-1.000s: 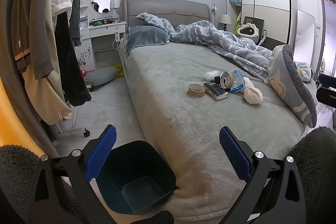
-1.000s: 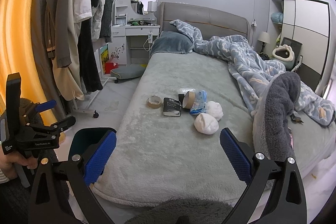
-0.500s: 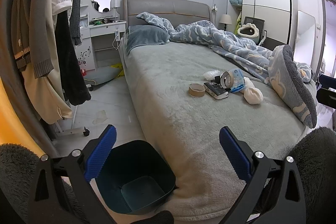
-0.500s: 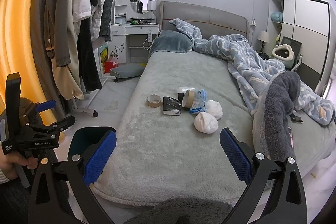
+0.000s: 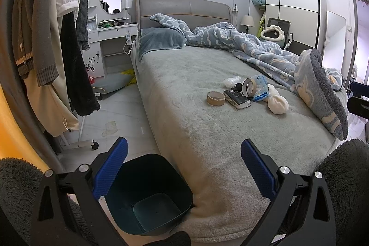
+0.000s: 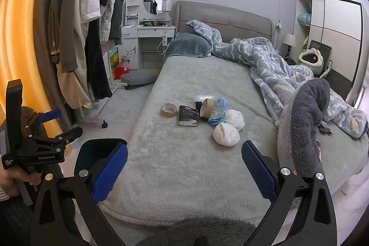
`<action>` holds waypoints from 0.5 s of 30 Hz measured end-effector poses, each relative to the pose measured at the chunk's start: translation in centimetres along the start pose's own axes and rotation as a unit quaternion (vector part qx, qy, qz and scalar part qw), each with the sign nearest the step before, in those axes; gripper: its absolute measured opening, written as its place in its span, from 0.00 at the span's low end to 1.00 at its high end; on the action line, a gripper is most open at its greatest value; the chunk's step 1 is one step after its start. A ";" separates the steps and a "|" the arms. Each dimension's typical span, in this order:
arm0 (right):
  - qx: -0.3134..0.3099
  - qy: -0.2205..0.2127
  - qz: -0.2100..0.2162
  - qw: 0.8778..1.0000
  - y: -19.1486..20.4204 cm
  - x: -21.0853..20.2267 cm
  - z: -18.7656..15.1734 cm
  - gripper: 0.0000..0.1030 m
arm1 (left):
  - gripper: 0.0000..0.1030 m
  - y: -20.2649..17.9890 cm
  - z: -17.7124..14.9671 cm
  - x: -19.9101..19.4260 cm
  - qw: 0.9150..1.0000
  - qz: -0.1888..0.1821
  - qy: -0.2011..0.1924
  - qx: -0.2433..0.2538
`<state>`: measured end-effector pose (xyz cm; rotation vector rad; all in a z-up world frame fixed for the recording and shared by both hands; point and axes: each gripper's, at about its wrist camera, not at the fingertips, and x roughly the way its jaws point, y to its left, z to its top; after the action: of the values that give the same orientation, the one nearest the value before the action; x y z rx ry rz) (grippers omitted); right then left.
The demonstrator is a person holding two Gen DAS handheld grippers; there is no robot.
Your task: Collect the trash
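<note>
Trash lies in a cluster mid-bed: a flat tape roll [image 5: 215, 98] [image 6: 169, 110], a black packet [image 5: 237, 99] [image 6: 188, 118], an upright cardboard roll [image 5: 248, 86] [image 6: 206, 107], a blue wrapper [image 5: 261, 87] [image 6: 218, 110], clear plastic [image 5: 232, 81] and two white paper wads [image 5: 278, 103] [image 6: 226, 134]. A dark teal bin [image 5: 147, 194] [image 6: 99, 152] stands on the floor at the bed's near left corner. My left gripper [image 5: 184, 172] is open above the bin and the bed's foot. My right gripper [image 6: 184, 173] is open over the near bed edge. Both hold nothing.
The grey bed [image 6: 189, 163] carries a rumpled blue quilt [image 6: 272, 61] and a grey fleece blanket [image 6: 304, 121] on its right side. A rack of hanging clothes [image 5: 53, 43] lines the left. A floor cushion [image 6: 138, 78] and a white dressing table [image 6: 150, 38] stand beyond.
Both views have shifted only slightly; the grippers stay open and the trash has not moved.
</note>
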<state>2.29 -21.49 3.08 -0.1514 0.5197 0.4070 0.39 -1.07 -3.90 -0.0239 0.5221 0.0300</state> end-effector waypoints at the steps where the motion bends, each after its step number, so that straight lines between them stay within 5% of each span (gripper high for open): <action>1: 0.000 0.000 0.000 1.000 0.0 -0.1 0.0 0.97 | 0.97 0.0 0.0 0.0 1.000 0.000 0.000 0.000; 15: -0.010 0.020 -0.003 1.000 -0.3 0.6 -0.8 0.97 | 0.97 0.1 -0.1 0.1 1.000 -0.006 0.010 -0.002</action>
<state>2.51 -21.71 2.15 -0.1811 0.5541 0.4034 0.40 -0.92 -4.04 -0.0309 0.5421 0.0190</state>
